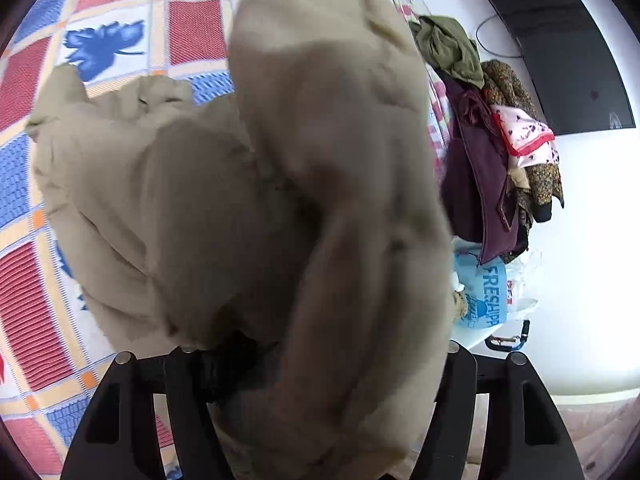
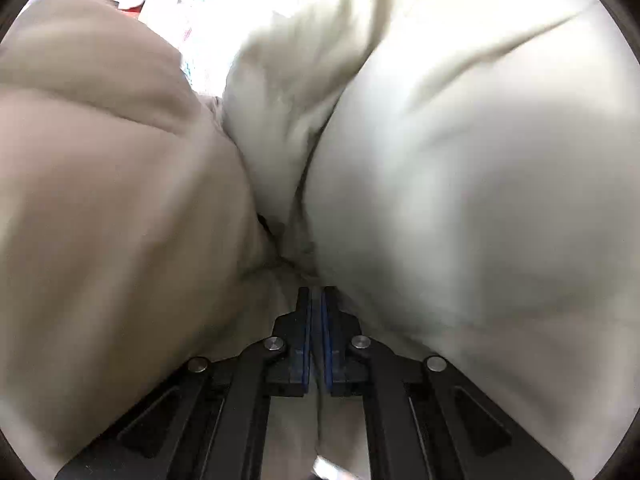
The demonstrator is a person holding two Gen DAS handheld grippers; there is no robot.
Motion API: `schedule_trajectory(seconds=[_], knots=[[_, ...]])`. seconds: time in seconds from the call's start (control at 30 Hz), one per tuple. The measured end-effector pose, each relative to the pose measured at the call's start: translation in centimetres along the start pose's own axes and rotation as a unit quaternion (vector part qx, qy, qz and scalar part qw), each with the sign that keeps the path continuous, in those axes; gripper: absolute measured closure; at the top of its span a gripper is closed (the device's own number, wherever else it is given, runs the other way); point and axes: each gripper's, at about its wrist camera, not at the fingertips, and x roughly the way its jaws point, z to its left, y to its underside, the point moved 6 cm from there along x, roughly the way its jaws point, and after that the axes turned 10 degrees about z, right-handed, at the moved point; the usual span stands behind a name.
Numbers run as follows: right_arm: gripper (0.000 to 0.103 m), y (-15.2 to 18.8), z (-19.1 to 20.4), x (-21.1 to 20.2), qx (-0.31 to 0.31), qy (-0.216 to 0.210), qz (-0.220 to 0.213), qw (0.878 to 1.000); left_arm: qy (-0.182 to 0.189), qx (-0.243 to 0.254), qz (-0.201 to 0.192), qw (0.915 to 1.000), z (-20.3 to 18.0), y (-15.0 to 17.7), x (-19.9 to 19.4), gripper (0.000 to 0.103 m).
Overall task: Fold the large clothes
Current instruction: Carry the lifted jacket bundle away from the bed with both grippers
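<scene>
black tool [image 2: 317, 296] linkages with silver rivets, blue pads [image 2: 307, 332] lining its fingers.

- The thing I'm folding is a big beige puffy jacket [image 1: 168, 200], quilted, thick and soft.
- From my left wrist view it's bunched up in a heap on the bed's checkered red-and-blue bedspread [image 1: 120, 8], with one fat fold rising right up in front of the lens.
- In my right wrist view the jacket fills nearly everything, tan outside on the left, paler inside on the right.
</scene>
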Motion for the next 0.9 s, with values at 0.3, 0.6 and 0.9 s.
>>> schedule_trajectory(seconds=[0.3, 0.6, 0.9], knots=[[0.097, 3.8, -5.6, -7.6, 0.061, 0.016, -0.074, 0.995, 0.065, 0.005, 0.025, 0.9976, -0.1, -2.8, 9.1, 0.017], [0.06, 8.5, -5.4, -12.4, 0.042, 0.073, -0.119, 0.989, 0.042, -0.002, 0.008, 0.9991, -0.9, -7.8, 13.3, 0.017], [0.036, 11.3, -2.9, -16.9, -0.029, 0.024, -0.121, 0.992, -0.041, 0.045, -0.026, 0.9978, -2.2, -7.4, 12.5, 0.017]])
